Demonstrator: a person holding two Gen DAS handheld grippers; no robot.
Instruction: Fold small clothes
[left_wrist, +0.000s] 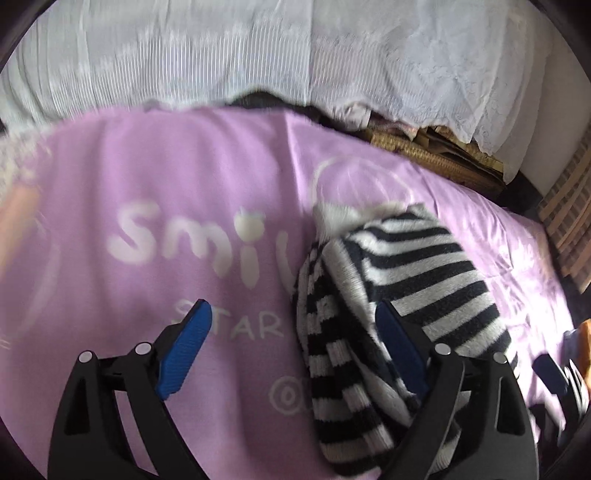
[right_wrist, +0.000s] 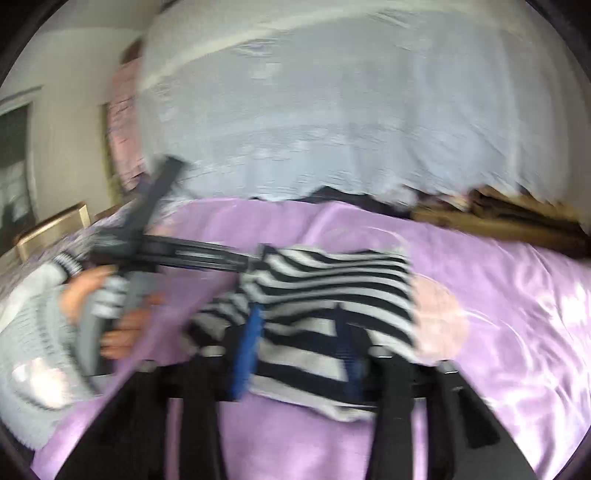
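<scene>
Two grippers are seen over a purple blanket (left_wrist: 184, 177). The striped top (left_wrist: 399, 280) lies bunched on it, at the right. The left gripper (left_wrist: 291, 332) is spread wide; only one pad touches the top. The right gripper (right_wrist: 299, 350) is blurred, so its grip cannot be told. The bunched cloth could be missed, or folded crooked.

Left gripper (left_wrist: 291, 347) jaws spread wide, blue pads (left_wrist: 183, 350) angled outward; left pad at 8 o'clock in the left wrist view, right pad at 4 o'clock and touching striped cloth on its inner side. Nothing pinched between them.

In the right wrist view the left gripper sits at 9 o'clock, black body lying roughly level, tip pointing toward 3 o'clock. Left hand (right_wrist: 122, 325) wraps its handle, fingers (right_wrist: 110, 347) curled under, striped cuff at the wrist, pale grey sleeve behind.

Right gripper (right_wrist: 299, 354) at 6 o'clock, blurred; jaws part-closed, striped cloth lying between the blue pads. Actual grip unclear.
</scene>
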